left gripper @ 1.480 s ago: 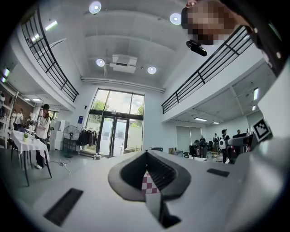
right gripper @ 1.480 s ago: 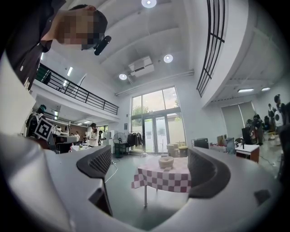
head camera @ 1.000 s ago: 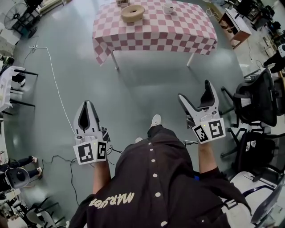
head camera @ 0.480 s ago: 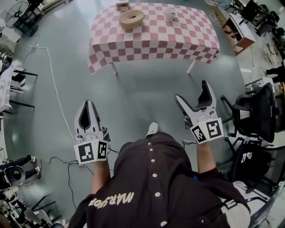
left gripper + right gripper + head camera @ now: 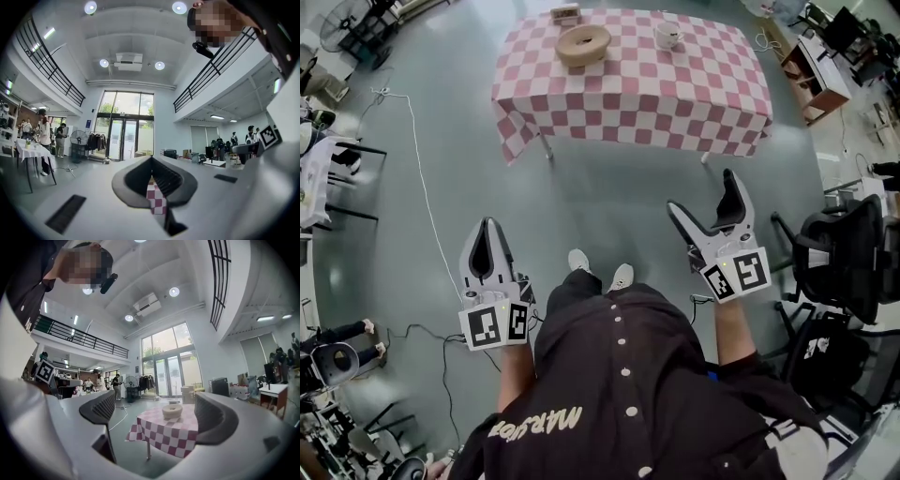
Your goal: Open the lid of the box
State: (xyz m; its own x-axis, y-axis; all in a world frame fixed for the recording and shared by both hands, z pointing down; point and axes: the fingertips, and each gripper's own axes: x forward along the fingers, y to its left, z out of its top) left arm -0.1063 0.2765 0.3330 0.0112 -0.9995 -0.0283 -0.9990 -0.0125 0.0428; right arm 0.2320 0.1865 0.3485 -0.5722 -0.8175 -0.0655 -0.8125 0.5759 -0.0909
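Bright daylight, round ceiling lights, fisheye edges, sharp

Checkered table (image 5: 656, 94) on grey floor (image 5: 609, 197), office chairs (image 5: 839, 253) right.

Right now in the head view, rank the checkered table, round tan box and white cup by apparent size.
Largest: checkered table
Next: round tan box
Smallest: white cup
Both sit on that table, so nearness hardly matters.
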